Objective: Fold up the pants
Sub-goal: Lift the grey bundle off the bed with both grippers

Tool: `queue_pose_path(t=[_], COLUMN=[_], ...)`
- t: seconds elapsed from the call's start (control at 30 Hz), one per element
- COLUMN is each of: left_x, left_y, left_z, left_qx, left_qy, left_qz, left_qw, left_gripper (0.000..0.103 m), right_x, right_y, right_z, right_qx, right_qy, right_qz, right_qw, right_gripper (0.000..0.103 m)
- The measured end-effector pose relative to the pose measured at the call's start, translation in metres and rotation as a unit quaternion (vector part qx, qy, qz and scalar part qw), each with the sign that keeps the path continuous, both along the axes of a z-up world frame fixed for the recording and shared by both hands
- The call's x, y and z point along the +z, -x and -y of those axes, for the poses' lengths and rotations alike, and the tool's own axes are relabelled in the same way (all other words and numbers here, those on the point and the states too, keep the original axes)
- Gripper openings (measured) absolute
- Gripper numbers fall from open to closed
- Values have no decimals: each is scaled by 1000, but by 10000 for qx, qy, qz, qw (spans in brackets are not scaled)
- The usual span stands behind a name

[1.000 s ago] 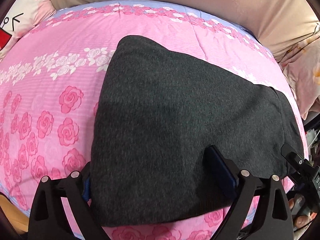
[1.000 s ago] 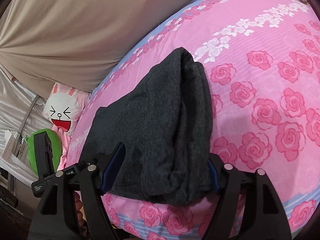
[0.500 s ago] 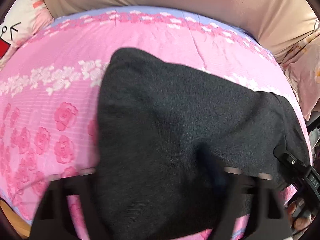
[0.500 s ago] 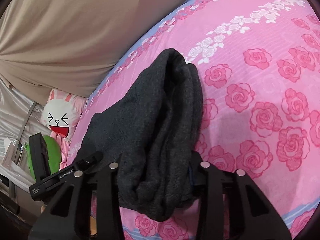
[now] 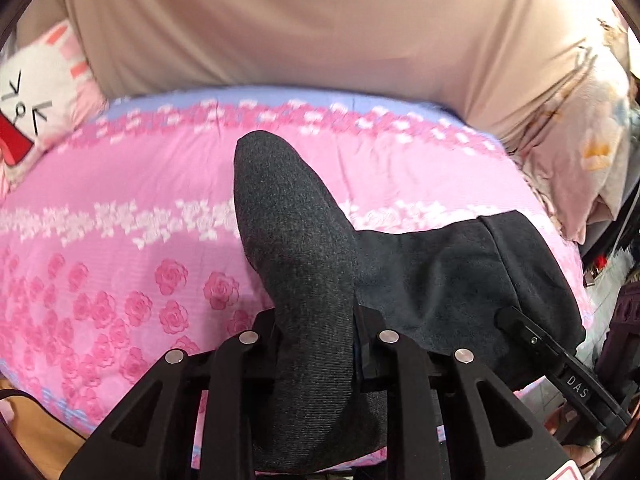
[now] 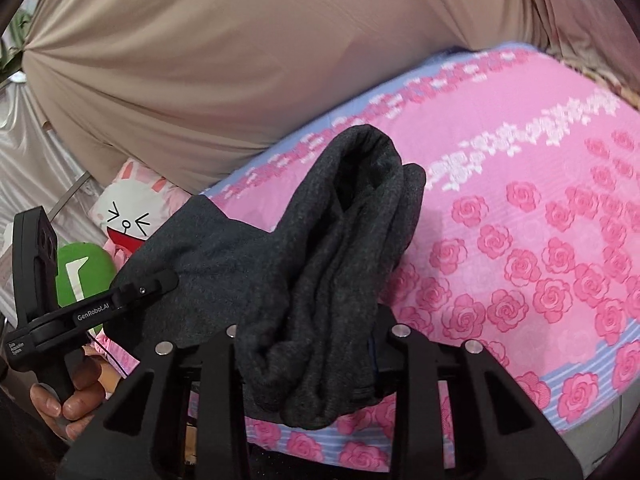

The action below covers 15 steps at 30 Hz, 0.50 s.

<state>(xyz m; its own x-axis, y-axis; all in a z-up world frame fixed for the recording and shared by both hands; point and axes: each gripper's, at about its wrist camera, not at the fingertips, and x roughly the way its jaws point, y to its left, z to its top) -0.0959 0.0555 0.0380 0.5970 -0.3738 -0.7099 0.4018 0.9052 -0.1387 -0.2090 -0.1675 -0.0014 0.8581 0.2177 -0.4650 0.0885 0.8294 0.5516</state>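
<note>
Dark grey folded pants (image 5: pixel 288 216) hang bunched over the pink rose bedspread (image 5: pixel 120 208). My left gripper (image 5: pixel 316 328) is closing, and its jaws pinch one near end of the fabric, which is lifted off the bed. My right gripper (image 6: pixel 308 332) is closing too, clamped on the thick rolled layers of the pants (image 6: pixel 352 208) at the other near end. The cloth sags between the two grips. The pads of both grippers are hidden by fabric.
A beige drape (image 5: pixel 320 20) rises behind the bed. A rabbit-face cushion (image 6: pixel 132 208) and a green cushion (image 6: pixel 80 276) lie at the bed's left end, a floral pillow (image 5: pixel 580 140) at the right. A person's hand (image 6: pixel 60 404) holds the left gripper's handle.
Both grippers went from open astride the flat pants to shut on the near edge. Both rose, lifting the pants so they bunch and hang instead of lying flat.
</note>
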Motion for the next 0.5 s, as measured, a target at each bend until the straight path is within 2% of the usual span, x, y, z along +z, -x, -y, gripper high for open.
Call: queue_pose_path(t=[0.23,0.5], left_x=[39,81], left_y=[22,33], left_z=[-11,-17], left_qx=[-35,-45], left_qy=[188,375], left_qz=[496,1068], left_qw=[9986,9936], left_gripper=[19,19], right_x=[40,92], right_y=[21,20], right_z=[-4,-4], right_qx=[-50,-89], right_qy=[92,356], right_qz=[599,1246], right_qw=[9981,9915], right_gripper=[31,31])
